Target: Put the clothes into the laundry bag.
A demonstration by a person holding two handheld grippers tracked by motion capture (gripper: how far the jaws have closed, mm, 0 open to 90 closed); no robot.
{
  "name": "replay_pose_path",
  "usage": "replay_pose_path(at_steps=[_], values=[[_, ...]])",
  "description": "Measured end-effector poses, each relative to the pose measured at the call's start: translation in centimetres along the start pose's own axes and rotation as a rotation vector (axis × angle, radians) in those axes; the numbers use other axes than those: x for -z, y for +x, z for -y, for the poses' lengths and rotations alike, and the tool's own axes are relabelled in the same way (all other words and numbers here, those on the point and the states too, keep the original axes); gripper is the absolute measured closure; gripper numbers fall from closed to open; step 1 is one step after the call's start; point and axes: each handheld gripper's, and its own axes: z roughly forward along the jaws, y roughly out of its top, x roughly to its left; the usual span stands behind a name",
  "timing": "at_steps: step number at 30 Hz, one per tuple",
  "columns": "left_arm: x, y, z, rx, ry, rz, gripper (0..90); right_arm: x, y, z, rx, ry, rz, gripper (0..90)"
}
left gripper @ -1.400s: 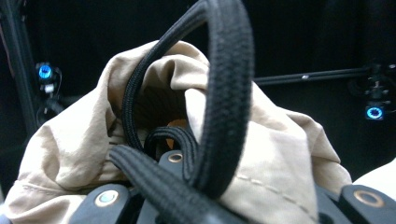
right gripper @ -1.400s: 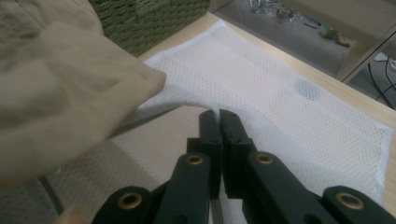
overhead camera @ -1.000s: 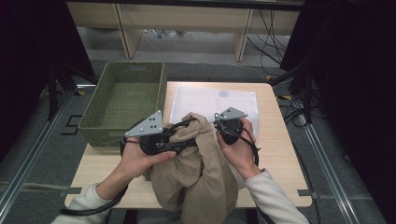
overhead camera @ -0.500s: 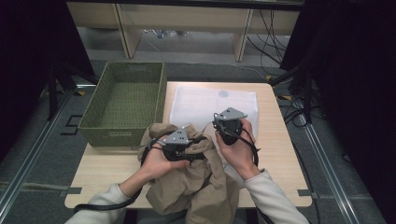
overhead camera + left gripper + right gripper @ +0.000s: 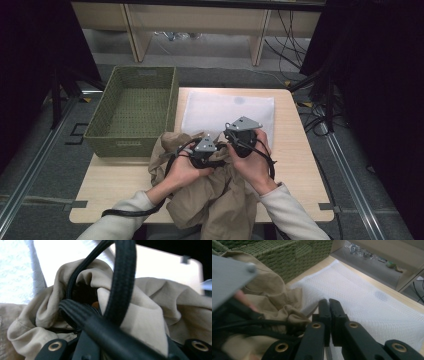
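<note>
Seen from above, a person's two hands work a crumpled beige garment (image 5: 215, 195) at the near edge of a wooden table (image 5: 300, 165). The left gripper (image 5: 202, 155) lies low on the cloth, just beside the right gripper (image 5: 239, 137), the two almost touching. In the left gripper view, folds of the garment (image 5: 150, 307) bunch up between and over the black jaws, and a black cable (image 5: 122, 285) loops across the front; whether the pads actually press on the cloth cannot be told, though the jaws have just been opening slightly with the fabric between them. In the right gripper view, the right gripper (image 5: 329, 302) has its jaws together (only a thin seam between the tips), and they appear to pinch an edge of the white mesh bag (image 5: 367, 297) beneath them; the garment (image 5: 274, 300) lies close at its left.

The garment spills over the table's near edge toward the person, and its upper fold reaches the foot of the green woven basket (image 5: 132, 107), which stands at the table's left edge. The white mesh bag (image 5: 220, 107) lies flat beyond the grippers, mid-table. Bare wood remains to the right of the bag and at the near left corner.
</note>
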Motion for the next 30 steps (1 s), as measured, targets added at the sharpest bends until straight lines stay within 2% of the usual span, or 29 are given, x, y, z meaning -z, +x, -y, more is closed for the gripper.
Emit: replay_pose_path(at_steps=[1,2,3,4,5,6,7,8,9,11,12,13,14,15,17,19,20,21,24,25,26,28,29,30], values=[[-0.3,0.2,-0.1,0.004,0.009,0.003,77.4,0.0,0.0,0.0,0.004,-0.003,-0.003,90.0],[-0.6,0.2,0.0,0.018,0.000,-0.026,77.0,0.0,0.2,0.0,0.004,-0.006,-0.009,90.0],[-0.9,0.3,0.0,0.023,0.012,-0.024,77.0,0.0,0.2,0.0,0.004,-0.006,-0.009,90.0],[-1.2,0.6,0.1,0.006,0.035,-0.014,76.4,0.0,0.3,0.0,-0.007,-0.002,-0.012,90.0],[-1.6,0.7,0.2,0.013,0.054,-0.010,75.1,0.0,0.3,0.0,-0.004,0.000,-0.011,90.0],[-2.0,0.6,0.4,0.039,0.049,-0.019,73.8,-0.1,0.2,0.0,0.012,0.002,-0.013,90.0],[-2.4,0.6,0.6,0.043,0.053,-0.025,72.0,-0.2,0.3,0.1,0.001,0.009,-0.016,90.0],[-2.4,0.8,0.8,0.019,0.083,-0.016,70.2,-0.3,0.4,0.1,-0.002,0.010,-0.014,90.0],[-2.7,0.6,0.9,0.052,0.059,-0.021,68.5,-0.4,0.3,0.2,0.025,0.007,-0.018,90.0],[-2.5,1.0,1.1,0.009,0.082,0.005,64.2,-0.5,0.4,0.3,-0.008,0.030,-0.022,90.0],[-2.3,0.8,1.2,0.026,0.056,0.015,55.0,-0.6,0.3,0.4,-0.008,0.034,-0.023,90.0],[-2.3,0.8,1.2,0.026,0.056,0.015,52.0,-0.6,0.3,0.4,-0.008,0.034,-0.023,90.0],[-2.0,0.8,1.2,0.024,0.042,0.038,52.0,-0.6,0.2,0.4,0.006,0.031,-0.024,90.0],[-1.5,0.7,1.1,0.028,0.026,0.024,45.2,-0.6,0.2,0.3,-0.022,0.032,-0.019,90.0],[-0.5,0.6,0.9,0.022,0.006,0.013,41.9,-0.5,0.1,0.4,-0.015,0.030,-0.019,90.0],[0.8,0.3,0.7,0.041,-0.039,0.014,39.6,-0.5,-0.1,0.3,-0.014,0.028,-0.014,90.0],[1.5,0.2,0.6,0.033,-0.062,0.017,38.5,-0.5,-0.2,0.4,-0.014,0.035,-0.012,90.0],[2.3,0.2,0.5,0.046,-0.079,0.014,38.1,-0.5,-0.1,0.4,-0.031,0.037,-0.009,90.0],[4.6,0.6,0.0,0.058,-0.138,0.008,37.6,-0.6,-0.1,0.4,-0.020,0.036,-0.007,90.0],[5.1,0.6,-0.1,0.076,-0.147,0.021,37.1,-0.7,-0.1,0.4,-0.015,0.033,-0.010,90.0],[5.8,1.0,-0.3,0.065,-0.150,-0.016,36.7,-0.7,-0.2,0.4,-0.001,0.033,-0.010,90.0],[6.8,1.9,-0.4,0.059,-0.159,-0.067,33.5,-0.6,-0.1,0.4,-0.016,0.038,-0.010,90.0],[6.9,2.2,-0.3,0.061,-0.157,-0.070,31.6,-0.7,-0.1,0.4,-0.016,0.038,-0.010,90.0],[6.9,2.6,-0.2,0.060,-0.129,-0.080,29.9,-0.7,-0.1,0.4,-0.015,0.038,-0.010,90.0]])
